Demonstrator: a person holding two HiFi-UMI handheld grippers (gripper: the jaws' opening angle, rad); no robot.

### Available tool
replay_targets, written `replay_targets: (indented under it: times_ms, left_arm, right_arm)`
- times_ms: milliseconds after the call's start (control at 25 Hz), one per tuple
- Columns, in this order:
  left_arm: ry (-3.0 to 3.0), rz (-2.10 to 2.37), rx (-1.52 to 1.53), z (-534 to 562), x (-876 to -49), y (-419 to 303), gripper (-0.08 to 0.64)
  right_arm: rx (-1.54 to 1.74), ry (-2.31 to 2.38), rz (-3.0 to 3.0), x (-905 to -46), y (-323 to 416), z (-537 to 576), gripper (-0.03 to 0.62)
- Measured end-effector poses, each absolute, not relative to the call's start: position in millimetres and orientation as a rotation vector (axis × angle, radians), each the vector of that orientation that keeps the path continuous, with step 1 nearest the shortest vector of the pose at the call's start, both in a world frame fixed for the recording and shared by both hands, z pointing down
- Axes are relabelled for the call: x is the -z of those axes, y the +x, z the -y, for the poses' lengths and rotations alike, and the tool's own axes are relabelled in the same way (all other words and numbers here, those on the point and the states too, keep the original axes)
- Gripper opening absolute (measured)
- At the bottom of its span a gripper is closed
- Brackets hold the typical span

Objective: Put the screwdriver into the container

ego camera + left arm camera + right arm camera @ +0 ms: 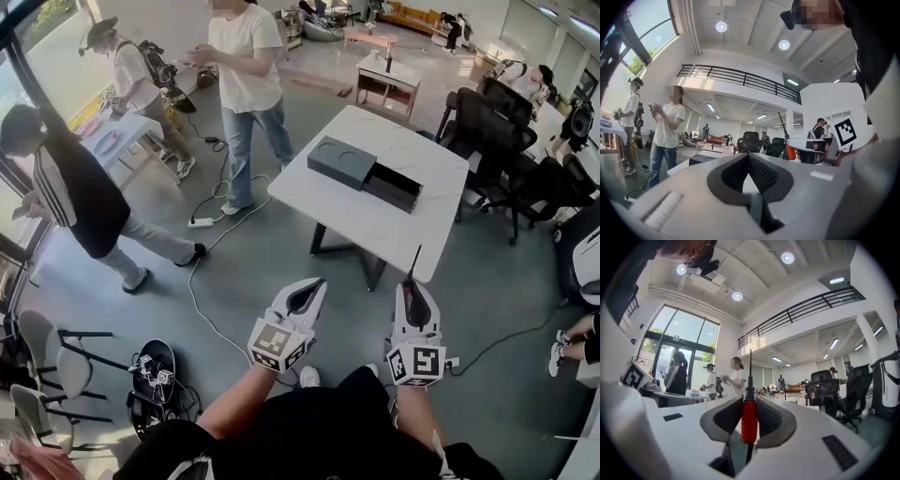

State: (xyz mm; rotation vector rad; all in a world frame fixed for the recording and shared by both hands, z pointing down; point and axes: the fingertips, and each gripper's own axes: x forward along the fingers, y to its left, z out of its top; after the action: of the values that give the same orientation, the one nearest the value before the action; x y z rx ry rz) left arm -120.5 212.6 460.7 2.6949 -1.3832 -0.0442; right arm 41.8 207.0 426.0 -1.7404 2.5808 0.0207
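Right gripper (750, 397): the fingers (774, 420) are closed on the screwdriver (749, 420). They clamp its red handle from both sides. The handle stands upright in the grip, and the thin black shaft rises past the fingertips. In the head view the same right gripper (409, 284) is held low in front of the person's body, with the screwdriver (413, 264) shaft pointing away toward the table.

Left gripper (749, 154): the fingers (761, 173) meet at their tips, leaving only a small triangular gap lower down. Nothing is held between them. In the head view the left gripper (317, 283) is held beside the right one, at about the same height and apart from it.

Container (339, 161): a dark grey box lies flat on the white tabletop (394, 225), toward its far half. A darker open section adjoins it on the right side. It is well apart from both grippers, with bare floor between the person and the table's near edge. The screwdriver is not in the container; it is in the air in the right gripper's grip.

Surroundings: a person in a white shirt (246, 66) stands left of the table. A person in a dark striped top (75, 187) stands further left. Black office chairs (487, 122) stand at the table's right side. A cable (202, 281) trails across the floor.
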Motion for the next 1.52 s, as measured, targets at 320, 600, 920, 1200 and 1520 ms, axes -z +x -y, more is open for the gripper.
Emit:
replay_targets:
  times_ms: [320,600,920,1200,1520]
  left_arm:
    - [2.657,1.41,0.044,-179,-470,-128,0.008]
    - [2.636,1.434,0.026,-119,-473,-118,0.008]
    - [2.608,1.473,-0.009,-52,-477,-94,0.008]
    - [2.59,1.471,-0.01,-15,-479,-71,0.008]
    - [2.584,1.496,-0.044,15,-477,-50,0.008]
  right_arm:
    - [-0.034,-1.725,-2.636,-429,33,-166,0.084]
    - [-0.029,-1.685,-2.654,-434,45,-104,0.084]
    - [-0.026,-1.64,-2.706,-439,71,-42,0.086]
    - [-0.006,-1.59,-2.742,-444,83,-6,0.086]
    - [0.017,-1.547,-2.771,-449,100,24,0.086]
